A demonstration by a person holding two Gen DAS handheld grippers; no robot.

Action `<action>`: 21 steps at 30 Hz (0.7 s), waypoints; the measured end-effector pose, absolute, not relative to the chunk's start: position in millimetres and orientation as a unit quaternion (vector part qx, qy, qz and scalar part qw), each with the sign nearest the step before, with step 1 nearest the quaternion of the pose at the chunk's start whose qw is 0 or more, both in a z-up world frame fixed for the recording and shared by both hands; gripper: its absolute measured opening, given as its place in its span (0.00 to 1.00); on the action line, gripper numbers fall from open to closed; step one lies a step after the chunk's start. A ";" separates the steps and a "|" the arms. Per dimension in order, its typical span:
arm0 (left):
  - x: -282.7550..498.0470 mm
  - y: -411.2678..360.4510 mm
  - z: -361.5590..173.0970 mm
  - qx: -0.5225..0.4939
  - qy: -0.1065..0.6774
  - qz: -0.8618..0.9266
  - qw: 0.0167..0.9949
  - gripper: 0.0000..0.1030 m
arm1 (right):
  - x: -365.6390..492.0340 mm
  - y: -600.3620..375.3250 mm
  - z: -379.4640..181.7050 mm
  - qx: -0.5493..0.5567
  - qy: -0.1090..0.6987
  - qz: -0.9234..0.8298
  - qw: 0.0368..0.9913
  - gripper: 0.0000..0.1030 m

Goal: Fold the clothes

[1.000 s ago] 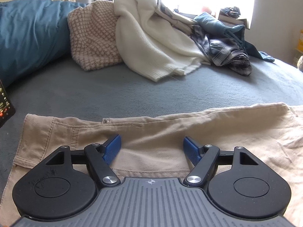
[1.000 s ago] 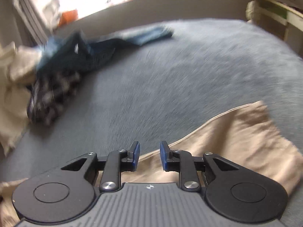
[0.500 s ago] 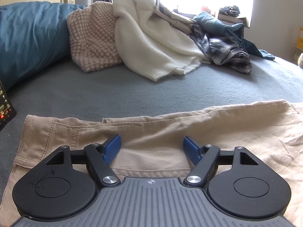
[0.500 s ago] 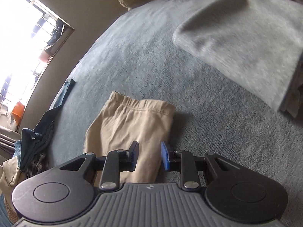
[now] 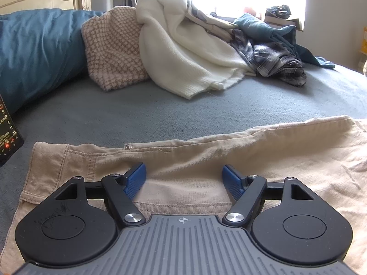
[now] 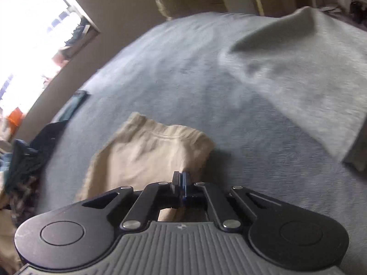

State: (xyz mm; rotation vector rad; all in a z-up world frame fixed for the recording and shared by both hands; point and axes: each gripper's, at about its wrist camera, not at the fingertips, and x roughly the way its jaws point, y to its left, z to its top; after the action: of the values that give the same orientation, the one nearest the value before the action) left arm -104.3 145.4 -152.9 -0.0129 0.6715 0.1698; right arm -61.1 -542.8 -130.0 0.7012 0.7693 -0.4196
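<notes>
Beige trousers [image 5: 275, 155] lie flat across the grey-blue bed cover [image 5: 160, 114], waistband to the left. My left gripper [image 5: 184, 178] hovers low over the waist area, open wide, its blue pads [image 5: 135, 180] apart with only flat cloth beneath them. In the right wrist view the trousers' leg end [image 6: 142, 151] points away from me, hem at the far side. My right gripper [image 6: 181, 181] sits at the leg's right edge with its fingers pressed together; a small ridge of beige cloth rises into the tips, so it looks pinched there.
A heap of unfolded clothes lies at the back: a white sweater [image 5: 183, 52], a checked pink piece [image 5: 112, 48], a plaid shirt [image 5: 275, 57]. A blue duvet [image 5: 34, 52] and a phone [image 5: 6, 135] are at the left. A folded grey garment [image 6: 309, 75] lies right of the leg.
The right gripper swung and rolled over to the trousers' leg end, then closed its fingers at the leg's edge. The left gripper stayed put and open.
</notes>
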 end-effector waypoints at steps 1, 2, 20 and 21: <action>-104.2 145.6 -153.0 -0.006 0.329 0.083 0.941 0.73 | -63.2 -546.7 -135.3 0.336 0.369 -0.208 0.841 0.00; -104.1 145.7 -153.1 -0.006 0.329 0.083 0.941 0.73 | -64.8 -547.8 -137.8 0.330 0.368 -0.218 0.842 0.00; -104.8 145.0 -153.6 -0.004 0.326 0.084 0.942 0.74 | -65.5 -339.9 -130.6 -0.059 0.427 0.249 0.868 0.00; -104.8 145.2 -153.7 -0.004 0.326 0.083 0.942 0.74 | -59.9 -356.7 -136.7 -0.061 0.430 0.213 0.875 0.00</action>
State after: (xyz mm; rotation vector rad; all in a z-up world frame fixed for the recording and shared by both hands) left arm -104.8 145.2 -153.7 -0.0085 0.6657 0.1698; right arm -59.9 -356.7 -136.7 -0.1277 0.8985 0.4448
